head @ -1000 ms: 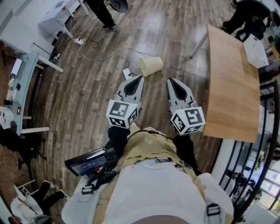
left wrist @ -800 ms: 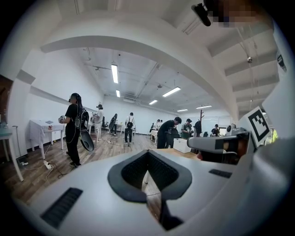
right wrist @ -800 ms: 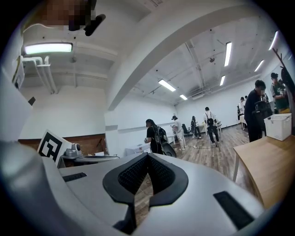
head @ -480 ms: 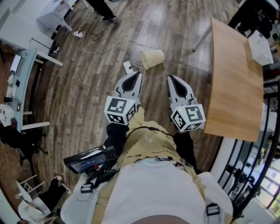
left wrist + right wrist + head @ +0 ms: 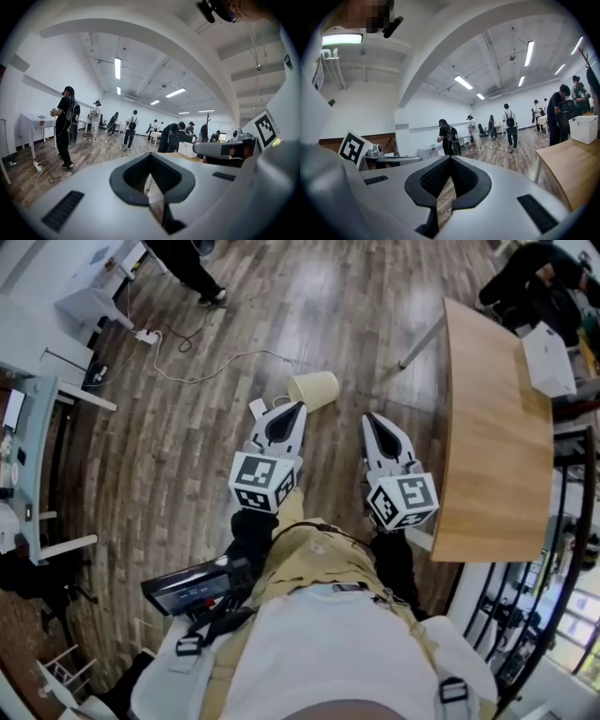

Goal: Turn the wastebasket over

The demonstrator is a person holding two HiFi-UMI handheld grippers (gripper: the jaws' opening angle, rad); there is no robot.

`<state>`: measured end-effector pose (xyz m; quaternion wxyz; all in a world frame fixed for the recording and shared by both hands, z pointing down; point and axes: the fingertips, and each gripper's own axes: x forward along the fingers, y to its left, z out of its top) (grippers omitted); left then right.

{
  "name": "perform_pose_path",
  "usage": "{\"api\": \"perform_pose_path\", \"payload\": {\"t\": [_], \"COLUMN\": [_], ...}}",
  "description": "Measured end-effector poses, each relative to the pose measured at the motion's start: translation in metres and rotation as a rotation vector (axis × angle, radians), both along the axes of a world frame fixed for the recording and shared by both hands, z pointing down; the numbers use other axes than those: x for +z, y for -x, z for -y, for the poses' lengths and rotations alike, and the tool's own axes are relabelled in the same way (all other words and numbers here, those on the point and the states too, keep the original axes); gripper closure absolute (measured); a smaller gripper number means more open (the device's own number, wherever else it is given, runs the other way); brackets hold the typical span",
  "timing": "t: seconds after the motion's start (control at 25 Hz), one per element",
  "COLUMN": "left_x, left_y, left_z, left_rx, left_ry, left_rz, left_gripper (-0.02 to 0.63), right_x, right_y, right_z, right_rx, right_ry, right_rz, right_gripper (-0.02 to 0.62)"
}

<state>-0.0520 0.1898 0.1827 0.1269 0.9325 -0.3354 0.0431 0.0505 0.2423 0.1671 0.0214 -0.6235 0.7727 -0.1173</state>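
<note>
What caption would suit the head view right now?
Left gripper and right gripper, both shut, point toward a cream wastebasket lying on its side on the plank floor.

One wastebasket, two hand-held grippers (left, right), one wooden table, one white box, perhaps eight people.

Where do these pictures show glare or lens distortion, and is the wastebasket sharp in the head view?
Head view: bright glare whitens the floor beyond the wastebasket, which looks slightly soft; the table edge bows. Both gripper views: strong fisheye bending, black corners, bright ceiling lamps.
</note>
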Motion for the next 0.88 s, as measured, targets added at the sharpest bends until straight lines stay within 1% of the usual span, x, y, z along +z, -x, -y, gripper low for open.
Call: {"api": "perform_pose_path", "payload": {"t": [0.24,0.4,0.52,0.72,0.88], "left_x": [0.026,0.036,0.049,0.079,0.099], "left_y": [-0.003,-0.004,-0.002,-0.005,-0.007], "left_z": [0.088,0.146,0.182,0.226,0.246], "left_rx": [0.001,-0.003,-0.001,0.022,0.016], "left_ry": [0.091,0.145,0.186,0.241,0.277], "left_rz": [0.018,0.016,0.016,0.036,0.062], "left_gripper": [0.604,0.604,0.604,0.604,0.604], "right_x": [0.013,0.024,0.033,0.054,0.078], "right_y": [-0.003,-0.005,-0.002,-0.004,-0.008], "right_z": [0.1,0.163,0.202,0.25,0.265], "right_rx": [-0.012,-0.021,-0.034,-0.023,-0.024], "right_ry": [0.061,0.119,0.143,0.18,0.233], "right_rz": [-0.007,0.015,0.029,0.04,0.051], "right_gripper": [0.575,0.575,0.575,0.575,0.575]}}
